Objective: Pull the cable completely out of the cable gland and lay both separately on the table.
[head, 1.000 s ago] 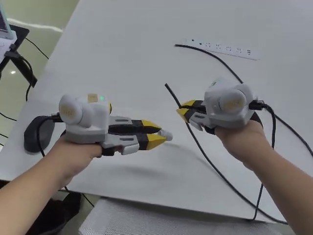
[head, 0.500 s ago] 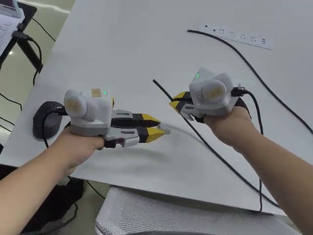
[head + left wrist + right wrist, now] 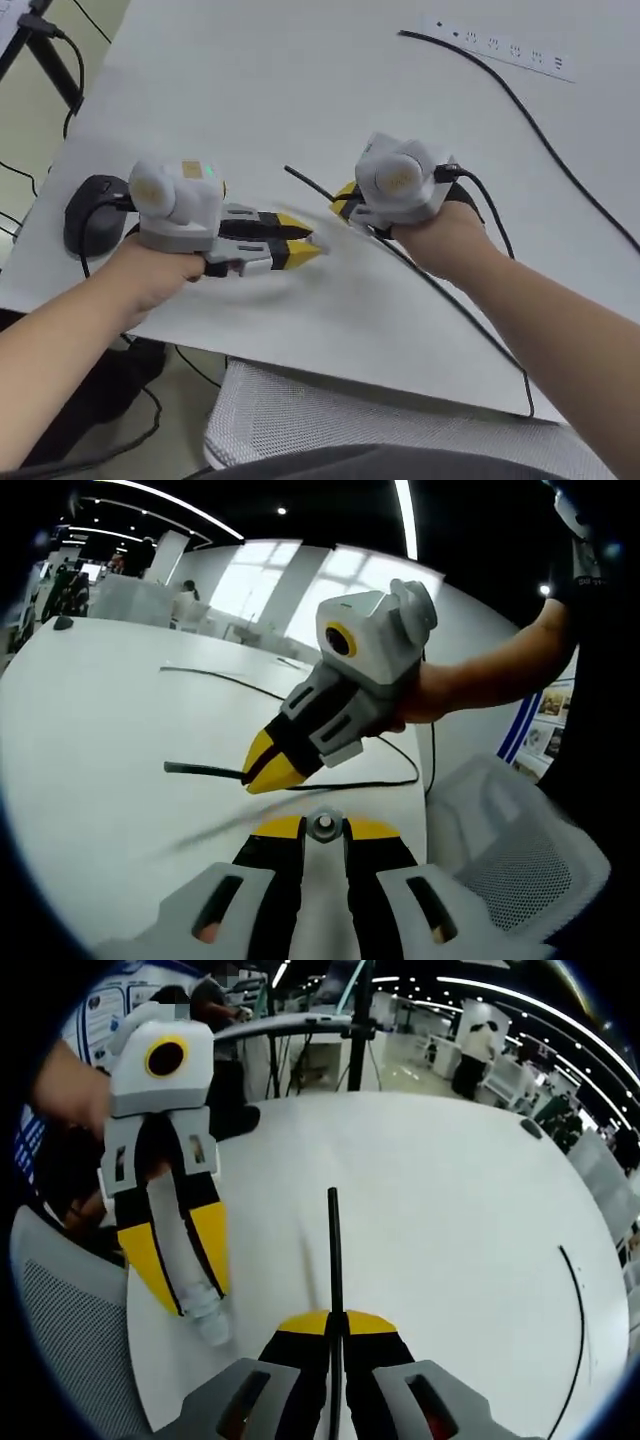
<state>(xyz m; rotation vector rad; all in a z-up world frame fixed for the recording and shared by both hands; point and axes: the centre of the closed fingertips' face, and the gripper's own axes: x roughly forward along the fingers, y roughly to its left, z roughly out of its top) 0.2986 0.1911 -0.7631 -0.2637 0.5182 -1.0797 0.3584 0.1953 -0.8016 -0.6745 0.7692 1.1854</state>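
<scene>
letting go too high is the main risk from here. the cable gland (image 3: 323, 825) is small and round. if your left gripper (image 3: 300, 250) releases it above the table (image 3: 250, 90), it will likely roll, perhaps off the edge farthest from the power strip (image 3: 500, 47), the edge your hands are working near.

the cable (image 3: 332, 1250) is the other worry. its short free end sticks out past your right gripper (image 3: 335, 1328), while its long tail trails away from the power strip and over that same far edge. i think the hanging weight may drag it off once you let go.

setting the two down in contact would also spoil the result. your gripper tips sit just beside each other, well apart from the power strip.

your left fingers are drawn in to a narrow gap, pinching the gland between the yellow tips. i see no cable through it, so i judge the pull-out done.

your right fingers are almost fully closed, clamped on the cable just behind its free end.

gland and cable are apart. both seem lifted off the table, on the side away from the power strip.
</scene>
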